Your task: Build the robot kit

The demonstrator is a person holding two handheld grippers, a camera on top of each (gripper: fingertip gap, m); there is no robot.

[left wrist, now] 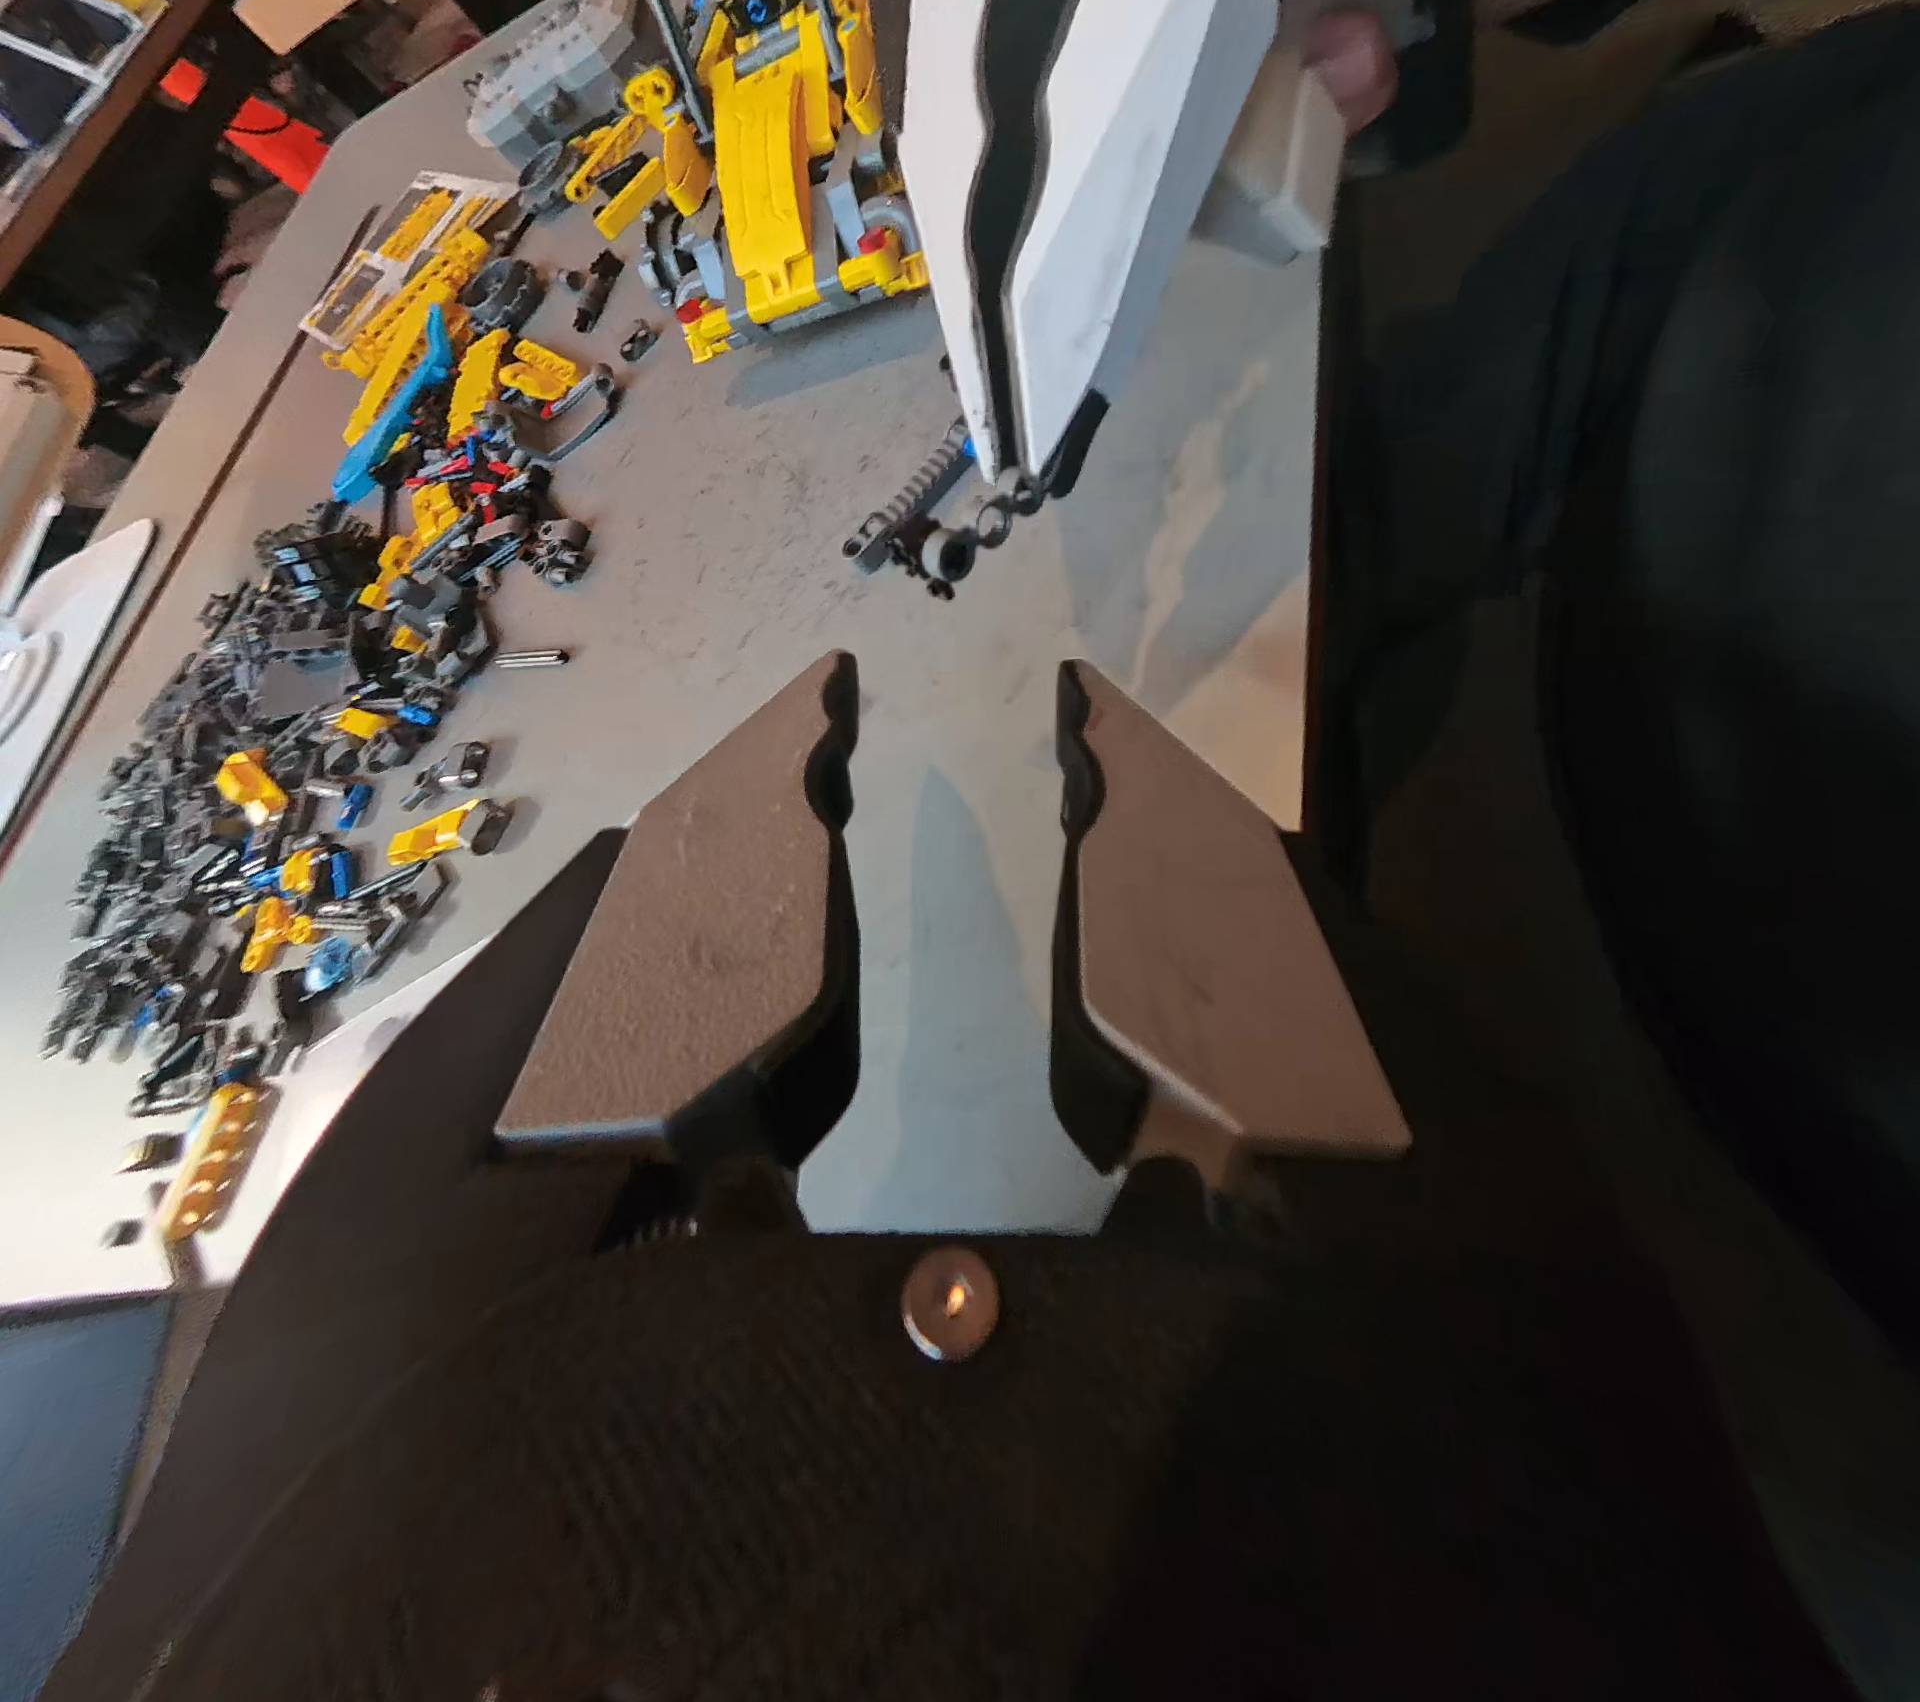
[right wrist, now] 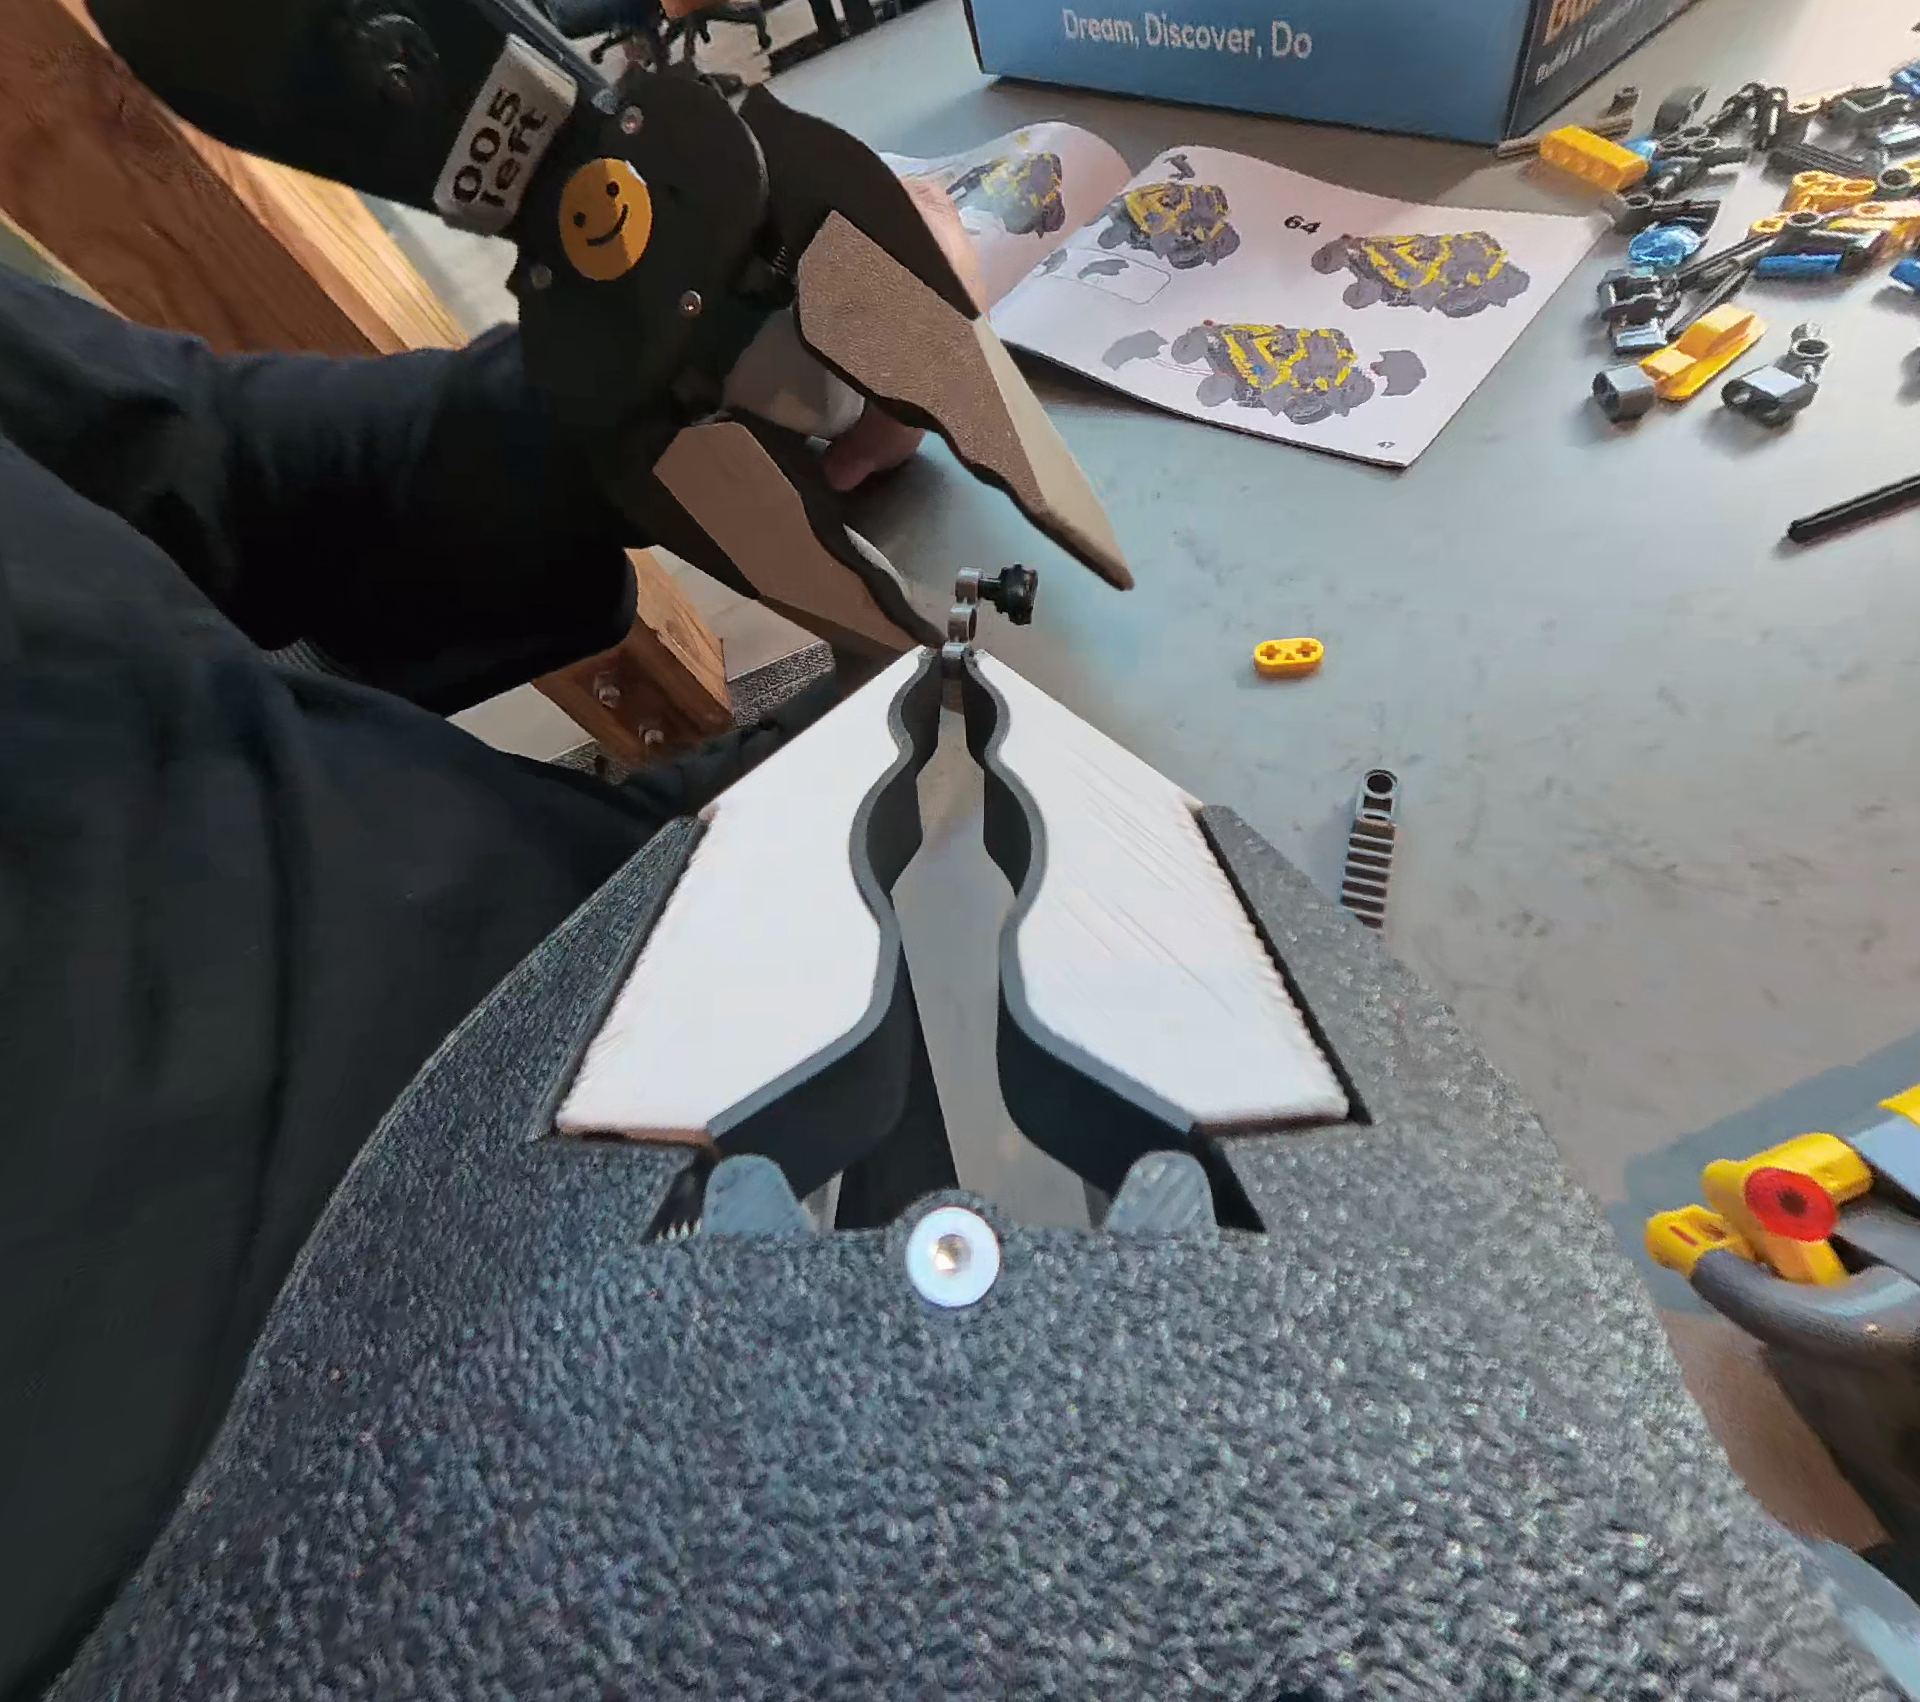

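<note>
We see right gripper (right wrist: 951, 660) clamping small grey link piece (right wrist: 966, 613); left gripper (left wrist: 956, 696) spread, empty. Blue box (right wrist: 1247, 31) at 1 o'clock cut off, lettering present.

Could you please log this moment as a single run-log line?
right claw: shut on small grey link piece | left claw: open, empty, above table | nearby: toothed grey rack, yellow link
</note>
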